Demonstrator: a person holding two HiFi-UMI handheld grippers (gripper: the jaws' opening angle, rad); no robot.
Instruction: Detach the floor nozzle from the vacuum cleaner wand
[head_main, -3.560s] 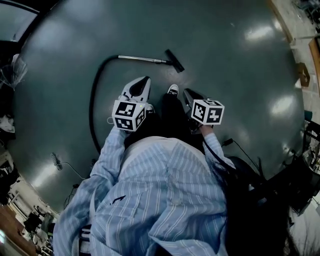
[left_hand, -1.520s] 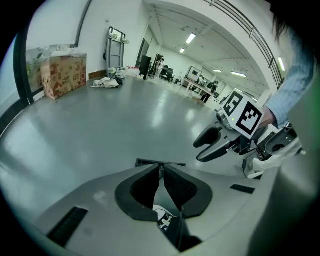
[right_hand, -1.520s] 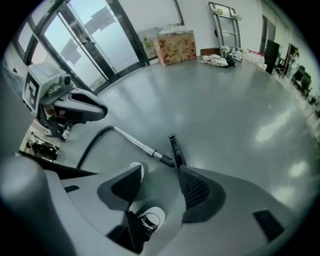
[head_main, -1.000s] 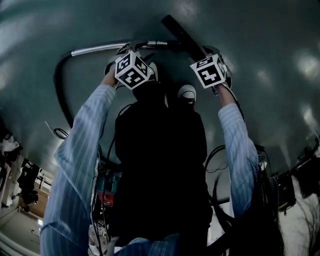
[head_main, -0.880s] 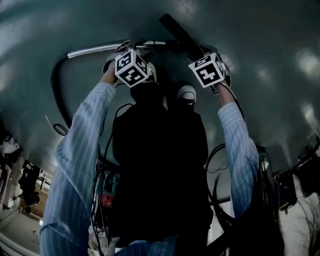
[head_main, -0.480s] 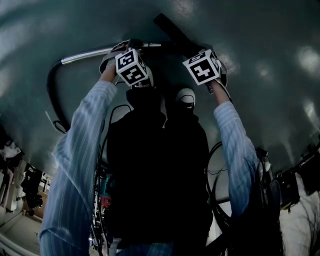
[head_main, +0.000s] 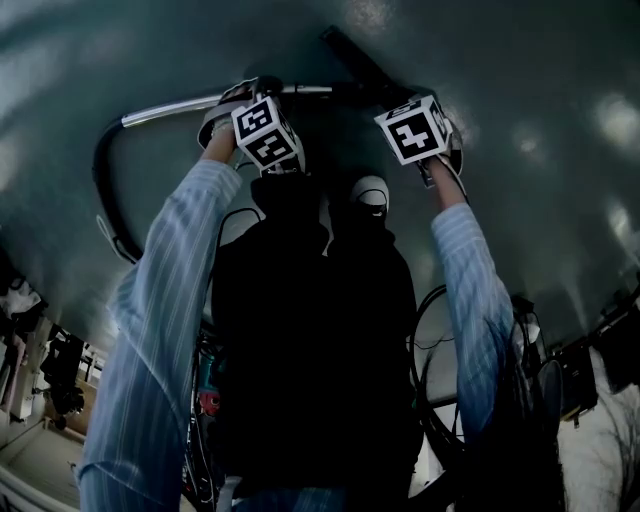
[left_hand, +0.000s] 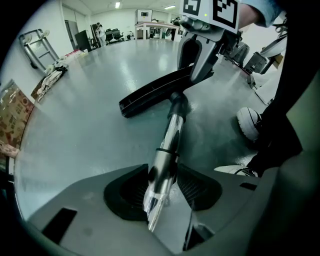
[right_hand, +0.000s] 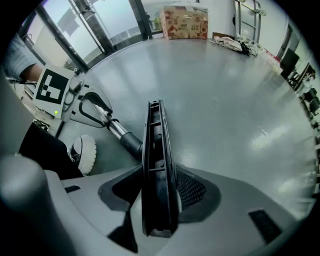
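Note:
The vacuum lies on the grey floor. Its chrome wand (head_main: 170, 105) runs right into the black floor nozzle (head_main: 350, 58), and a black hose (head_main: 100, 190) curves off to the left. My left gripper (left_hand: 160, 192) points down and is shut on the wand (left_hand: 167, 145), a little back from the joint with the nozzle (left_hand: 150, 92). My right gripper (right_hand: 159, 200) points straight down. Its jaws have just been closing, and the narrow nozzle (right_hand: 157, 150) now fills the gap between its pads. The wand (right_hand: 117, 131) and left gripper (right_hand: 85, 107) show beyond.
The person's white-toed shoes (right_hand: 85, 152) (left_hand: 248, 122) stand close to the wand. A cardboard box (right_hand: 185, 22) and a metal cart (left_hand: 37, 42) sit far off by the walls. Cables (head_main: 430, 330) trail on the floor behind the person.
Both grippers have sunk a little onto the vacuum, the left over the wand and the right over the nozzle. Earlier the person stood upright with the vacuum lying ahead.

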